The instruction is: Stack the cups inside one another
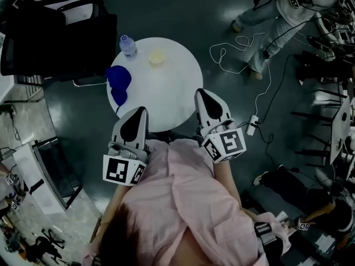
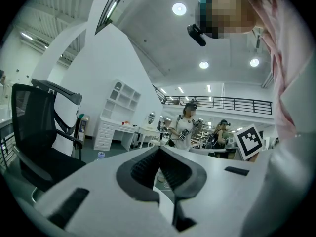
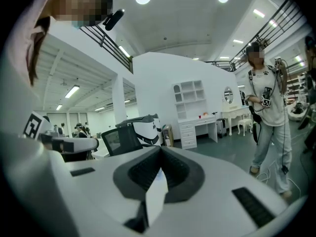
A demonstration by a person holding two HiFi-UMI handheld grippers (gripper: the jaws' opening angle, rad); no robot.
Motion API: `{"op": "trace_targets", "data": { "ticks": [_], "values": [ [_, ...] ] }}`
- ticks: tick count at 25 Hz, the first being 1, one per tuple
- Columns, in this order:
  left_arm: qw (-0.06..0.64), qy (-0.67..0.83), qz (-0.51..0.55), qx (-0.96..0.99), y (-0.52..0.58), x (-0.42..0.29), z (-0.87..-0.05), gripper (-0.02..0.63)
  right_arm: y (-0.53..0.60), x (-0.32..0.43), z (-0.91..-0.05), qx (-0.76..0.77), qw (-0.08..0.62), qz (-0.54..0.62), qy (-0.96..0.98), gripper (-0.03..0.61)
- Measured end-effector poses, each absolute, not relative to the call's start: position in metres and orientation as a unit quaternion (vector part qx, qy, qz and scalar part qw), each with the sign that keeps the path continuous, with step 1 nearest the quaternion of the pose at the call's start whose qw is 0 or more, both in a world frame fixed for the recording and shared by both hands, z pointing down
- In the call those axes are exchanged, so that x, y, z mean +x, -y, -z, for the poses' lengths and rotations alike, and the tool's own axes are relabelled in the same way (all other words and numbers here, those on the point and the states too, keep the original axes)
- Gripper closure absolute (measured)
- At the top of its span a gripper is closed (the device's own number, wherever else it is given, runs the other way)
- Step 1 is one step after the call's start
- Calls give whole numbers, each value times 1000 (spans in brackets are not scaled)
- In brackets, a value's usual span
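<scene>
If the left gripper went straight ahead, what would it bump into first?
Probably the yellow cup on the table: the left gripper aims roughly at it. It may pass above it, since height is unclear.

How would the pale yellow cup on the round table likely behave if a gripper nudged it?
The pale yellow cup looks small and open-topped, so it is probably light and apt to slide or tip. It stands alone on the smooth white table, with nothing beside it to stop it.
</scene>
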State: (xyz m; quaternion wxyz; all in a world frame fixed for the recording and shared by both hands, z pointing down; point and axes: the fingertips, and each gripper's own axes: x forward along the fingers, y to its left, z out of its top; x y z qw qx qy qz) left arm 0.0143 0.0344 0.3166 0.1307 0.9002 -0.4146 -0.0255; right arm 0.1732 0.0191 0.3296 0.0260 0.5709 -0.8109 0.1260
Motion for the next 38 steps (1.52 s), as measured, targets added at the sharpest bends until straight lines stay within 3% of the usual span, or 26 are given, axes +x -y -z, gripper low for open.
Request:
{"op": "trace_targets", "data": {
  "ticks": [17,38],
  "values": [
    [117,400,12,909,-72,51,-326,597,-78,187,-348,565,24,-148,811,548],
    [119,421,22,899,-78,34,-321,597,-89,146,-353,515,58,-125,846,548]
  ]
}}
